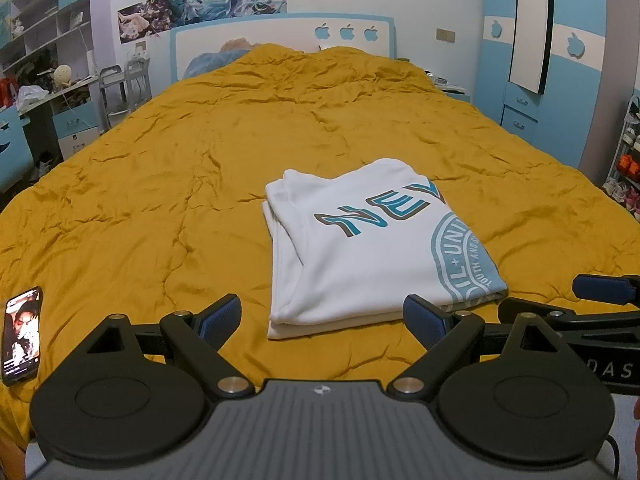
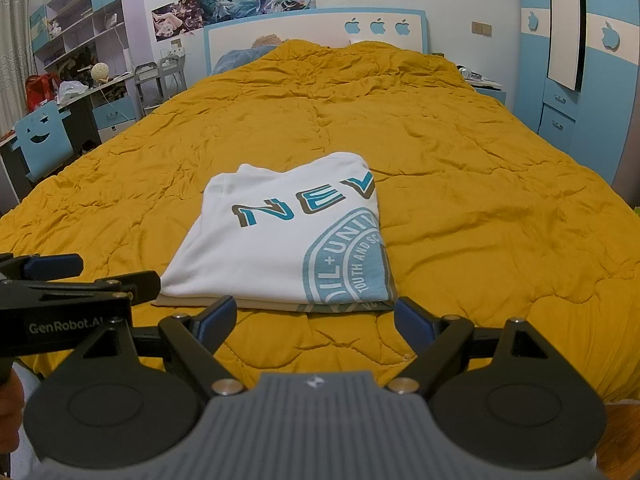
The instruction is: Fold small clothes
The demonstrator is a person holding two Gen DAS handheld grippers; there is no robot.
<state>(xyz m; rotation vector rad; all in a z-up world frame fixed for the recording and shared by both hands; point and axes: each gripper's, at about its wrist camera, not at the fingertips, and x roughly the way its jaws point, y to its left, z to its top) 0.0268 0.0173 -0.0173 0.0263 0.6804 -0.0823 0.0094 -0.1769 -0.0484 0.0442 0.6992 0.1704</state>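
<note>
Phone: at our 9 o'clock; glossy lit screen on the quilt
Left gripper: we see it spread wide, holding nothing
T-shirt: folded white cotton rectangle at 12 o'clock; teal print
Right gripper: wide apart, empty
Quilt: mustard, wrinkled, stitched

- left gripper: jaws spread wide, nothing between the blue pads, level, pointing 12 o'clock
- right gripper: jaws also wide apart, empty, level, pointing 12 o'clock
- side by side, close together; each sees the other's fingers at its frame edge, 3 o'clock and 9 o'clock
</note>
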